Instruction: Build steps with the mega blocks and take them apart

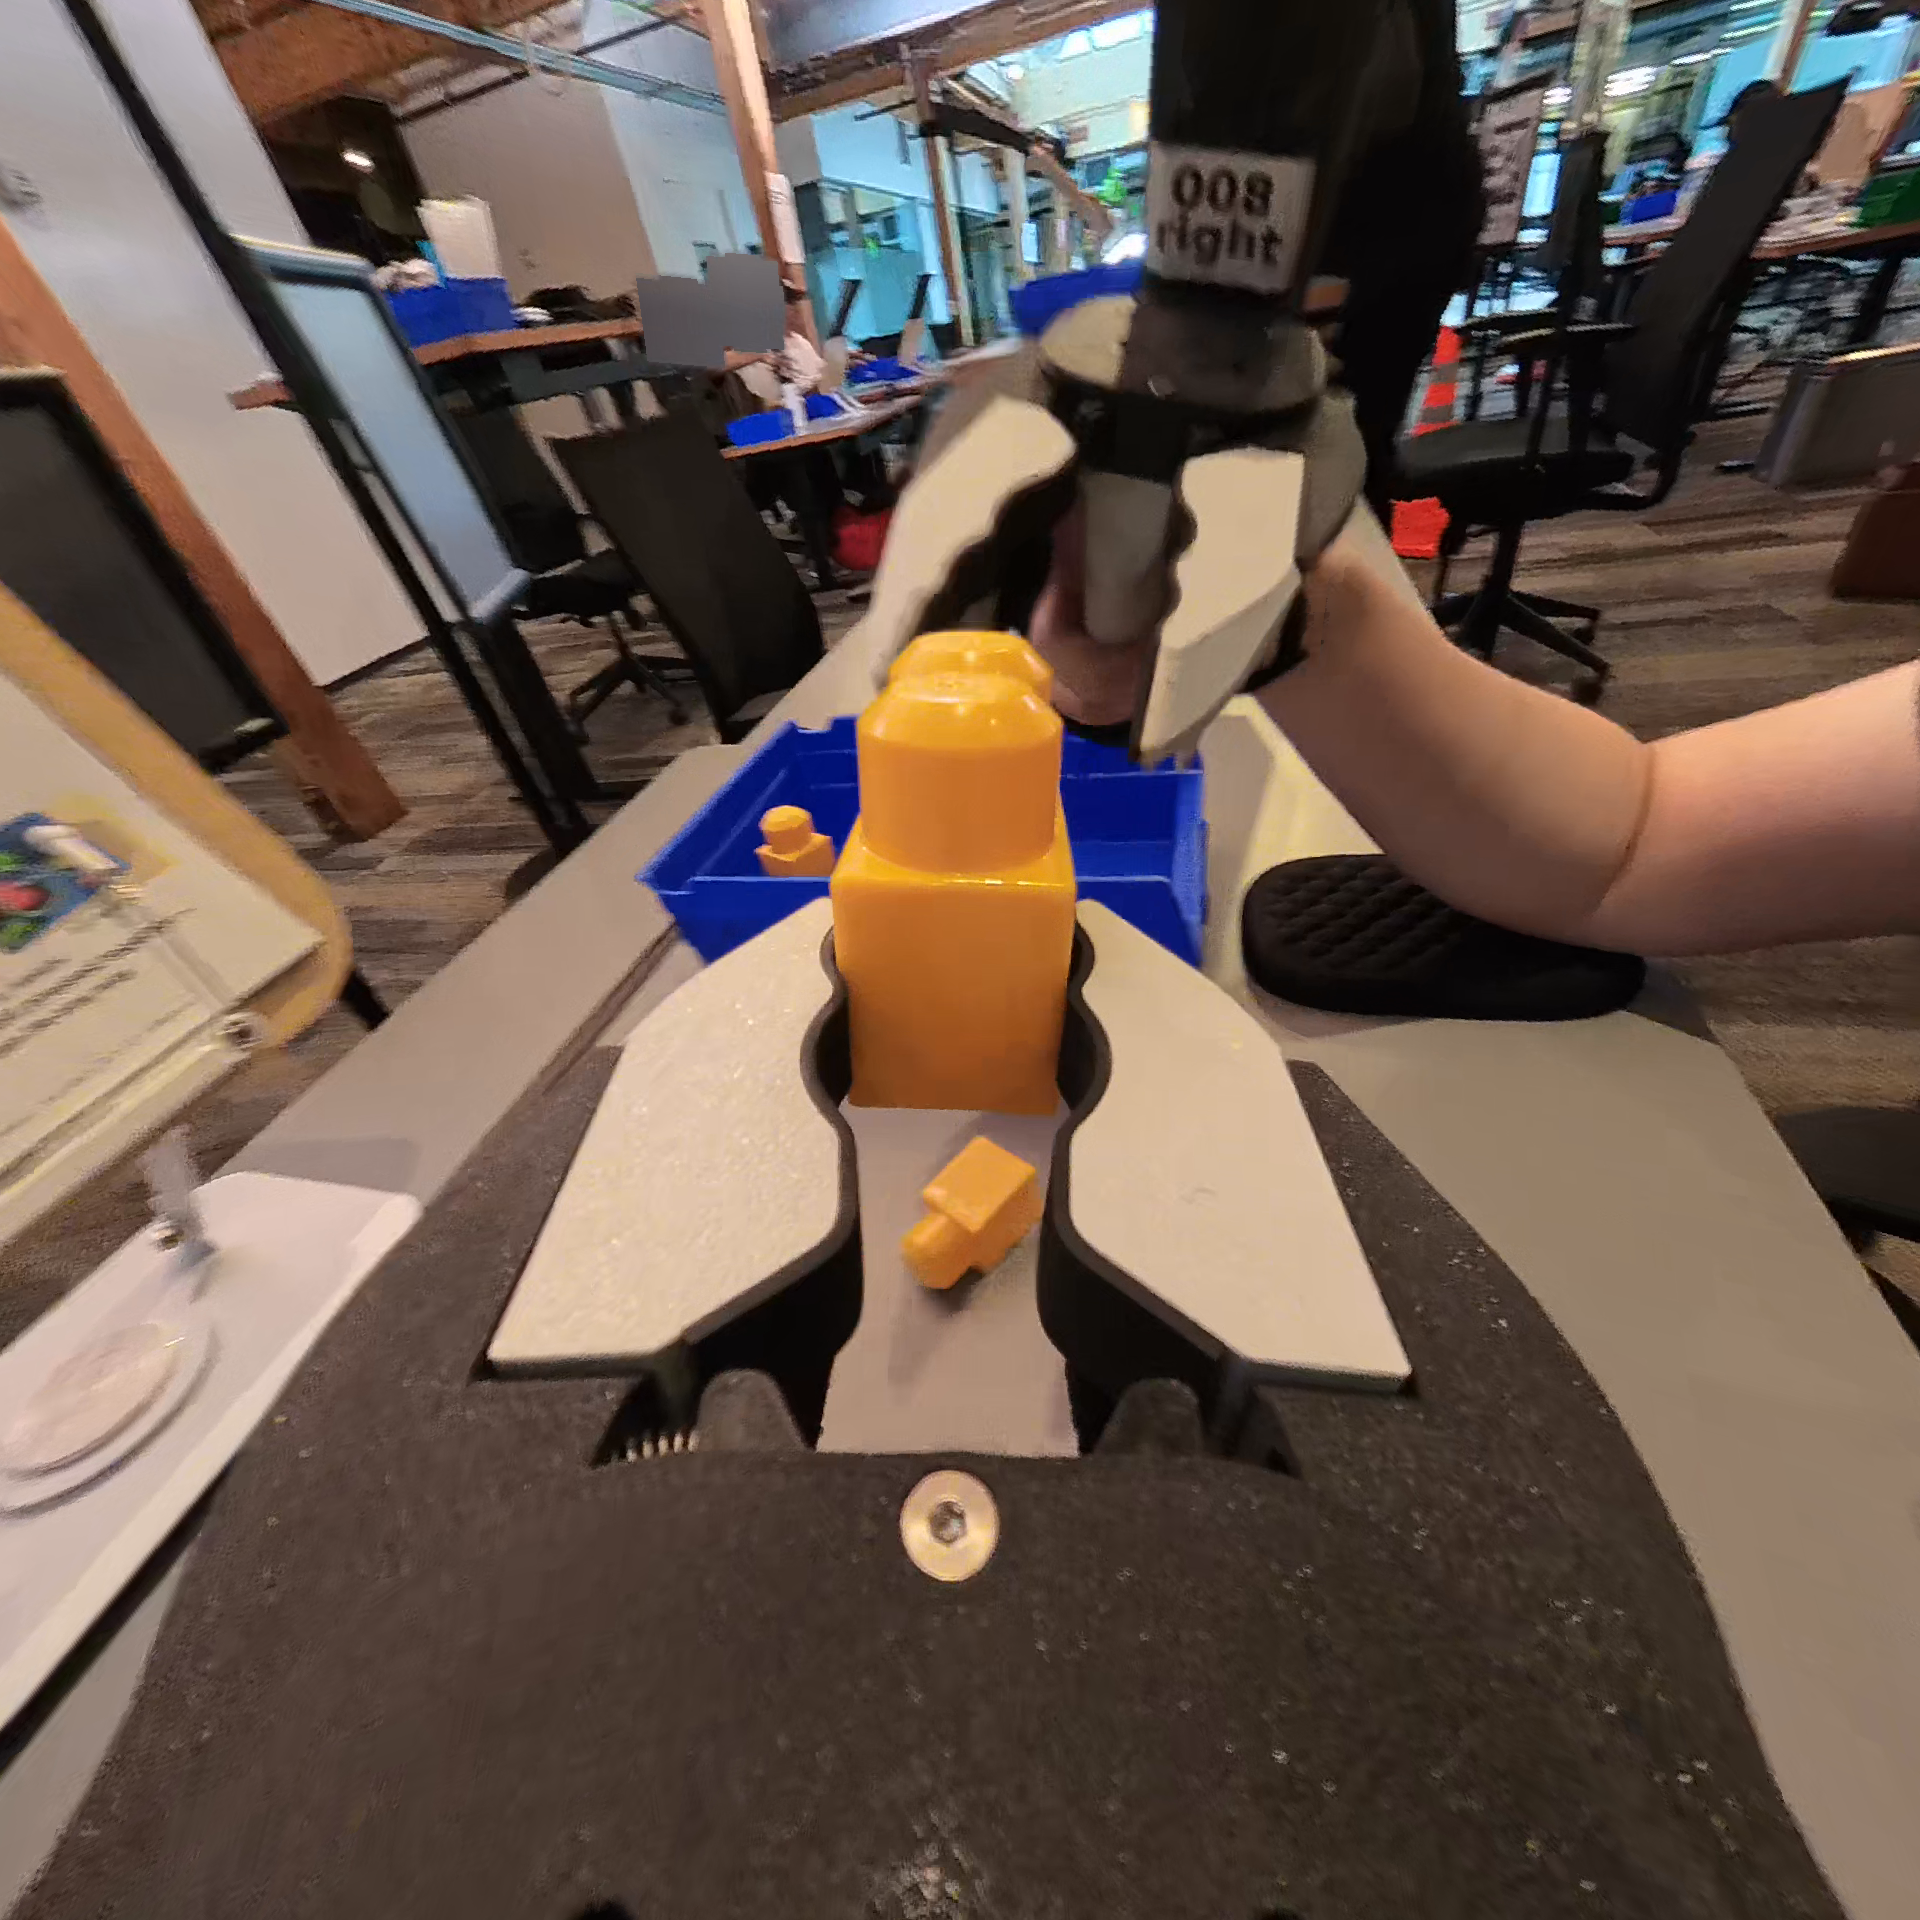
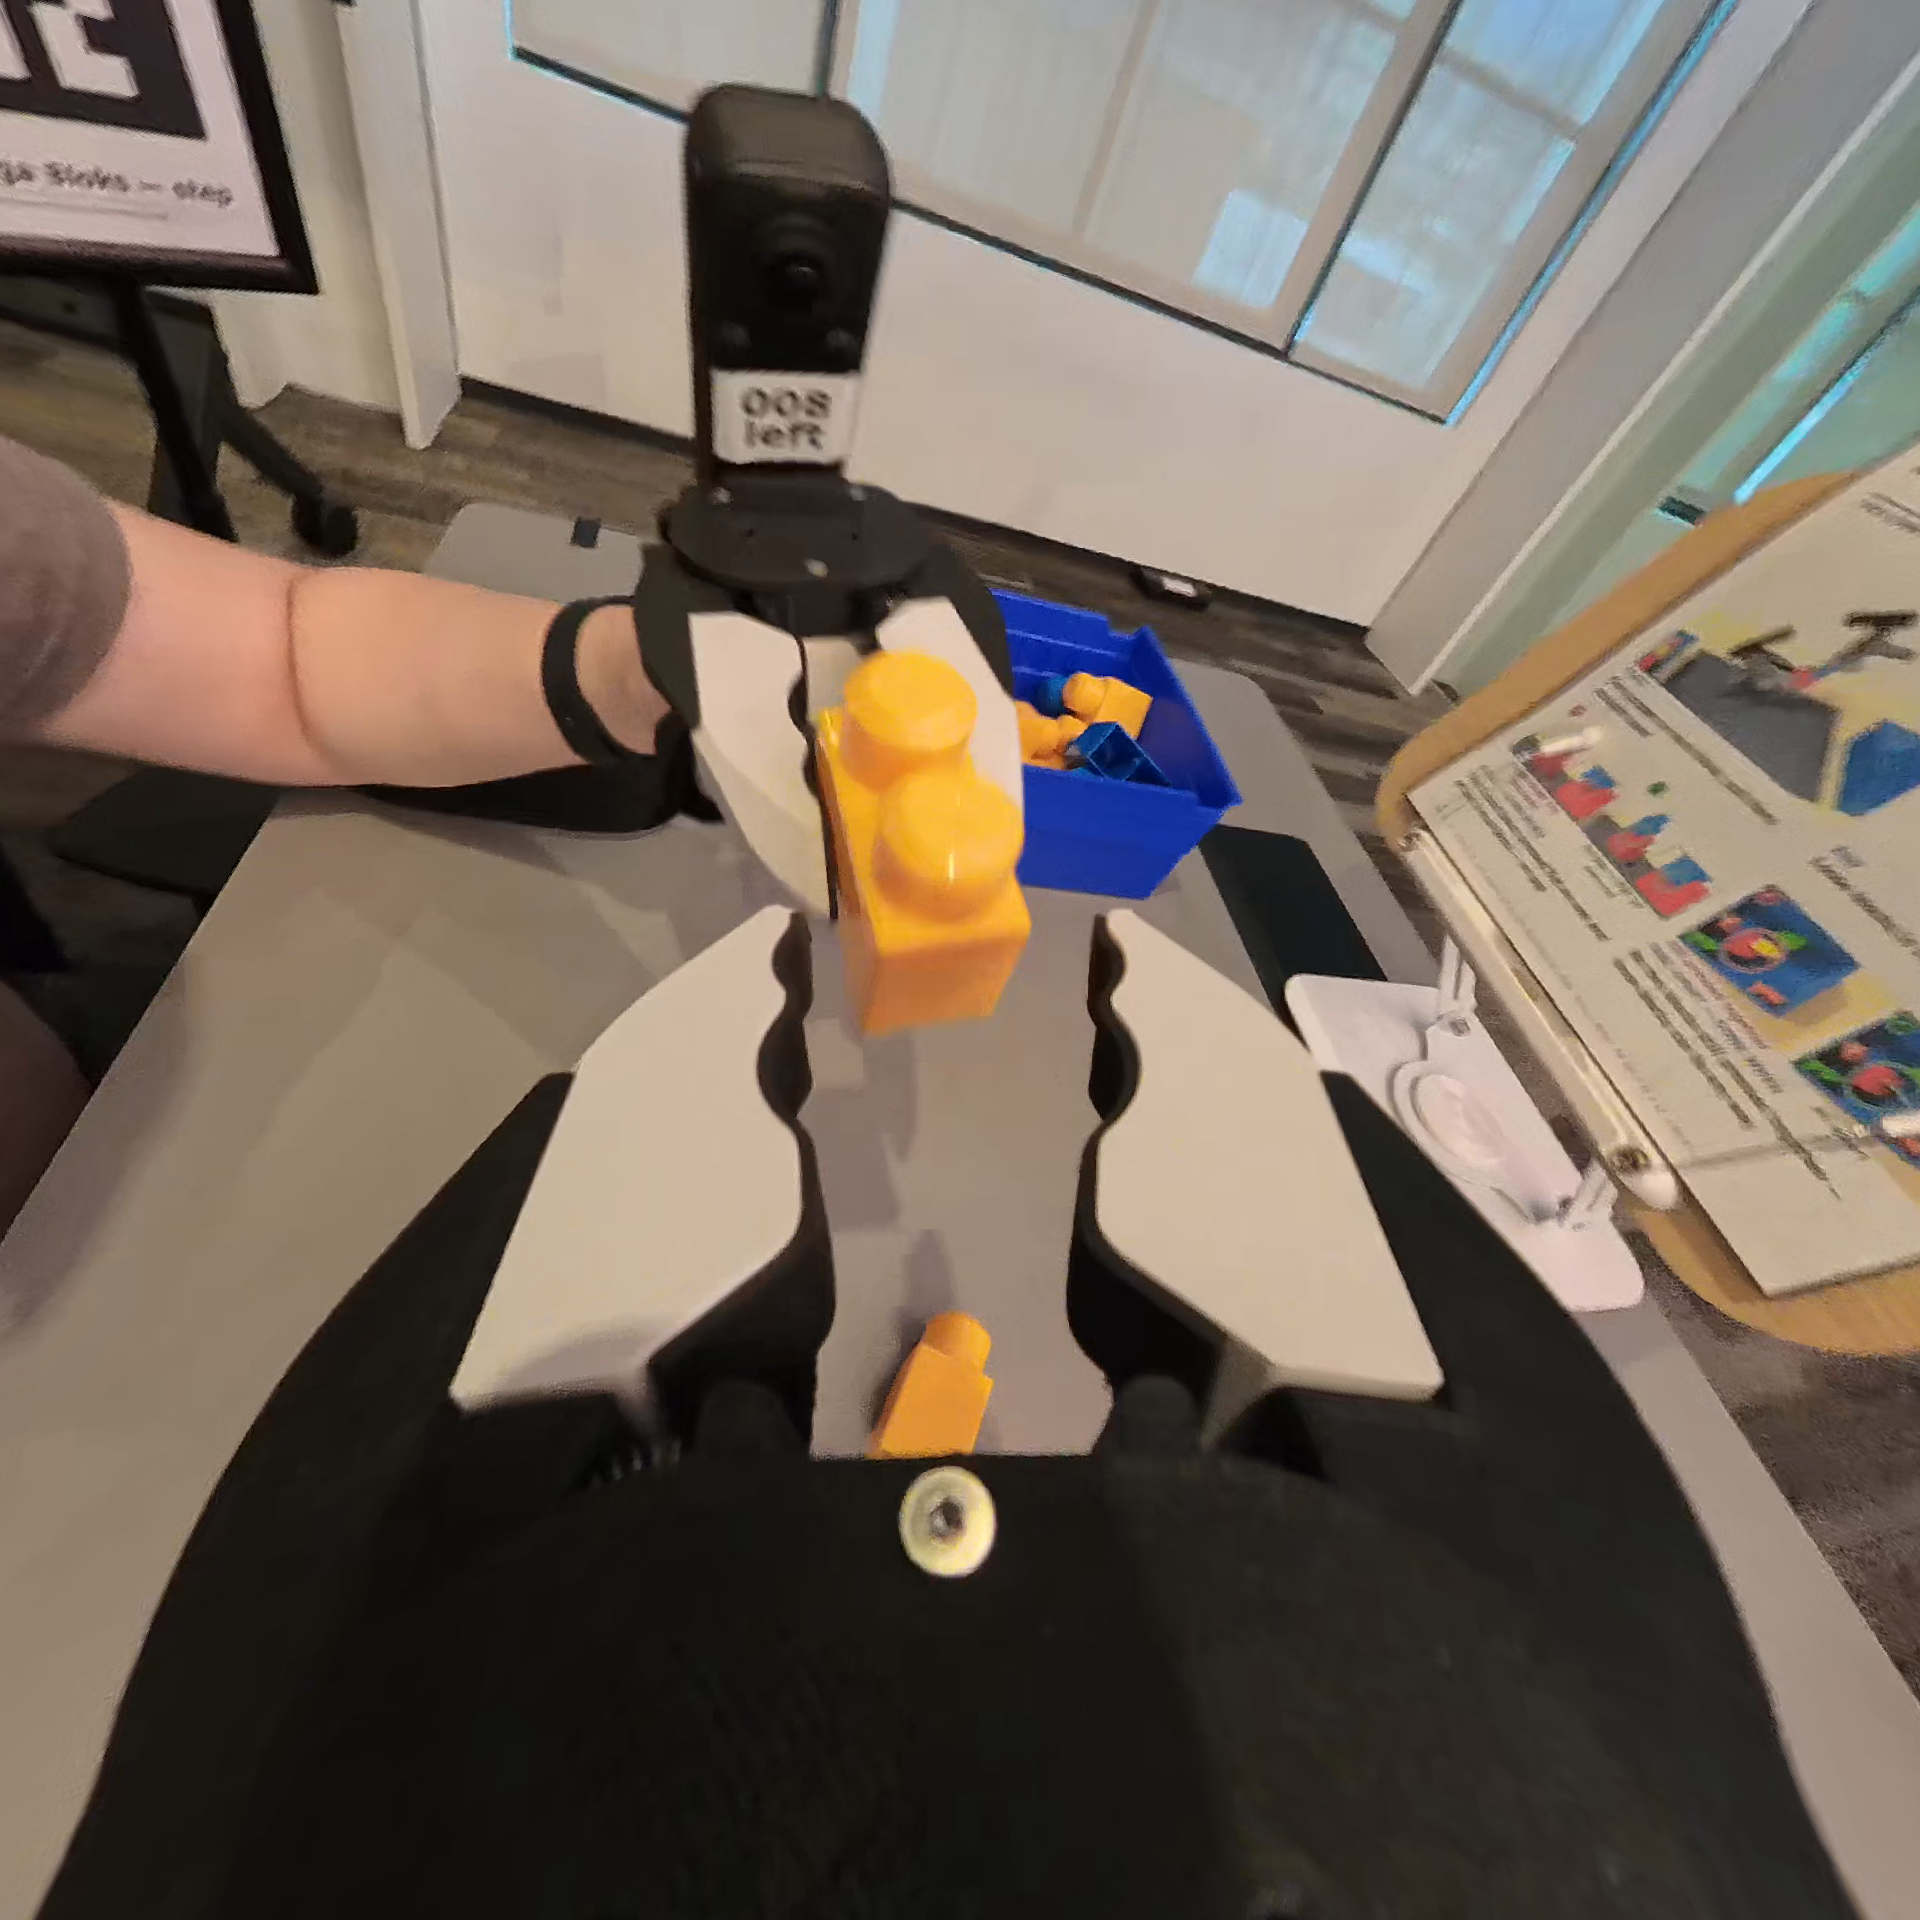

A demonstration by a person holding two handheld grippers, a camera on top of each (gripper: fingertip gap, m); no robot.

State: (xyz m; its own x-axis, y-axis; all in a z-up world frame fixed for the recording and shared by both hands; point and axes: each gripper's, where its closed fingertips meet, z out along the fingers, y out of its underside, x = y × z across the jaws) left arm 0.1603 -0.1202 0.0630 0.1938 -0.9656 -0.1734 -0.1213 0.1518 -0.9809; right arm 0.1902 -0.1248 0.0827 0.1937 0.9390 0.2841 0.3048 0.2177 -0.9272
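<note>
- Right now you are gripping a two-stud orange mega block (image 1: 951,935) in your left gripper (image 1: 951,997), its fingers pinching the block's flanks and carrying it above the grey table (image 1: 1455,1195), studs upward.
- Your right gripper (image 2: 945,1039) is hovering with its fingers spread and nothing between them; in the left wrist view it is hanging just behind and above the held block's far stud.
- A single-stud orange block (image 1: 971,1210) is lying on its side on the table beneath both grippers, apart from everything else.
- Further blocks, orange and blue, are sitting in the blue bin (image 2: 1122,831) at the table's far end.
- I am reading this as an early building step: no stack is standing on the table yet, though it could equally be late in taking apart.
- Next, you are probably needing either to set the two-stud block down flat as a base, or to bring the right gripper onto the lying block, stand it upright, and press it over a stud squarely.
</note>
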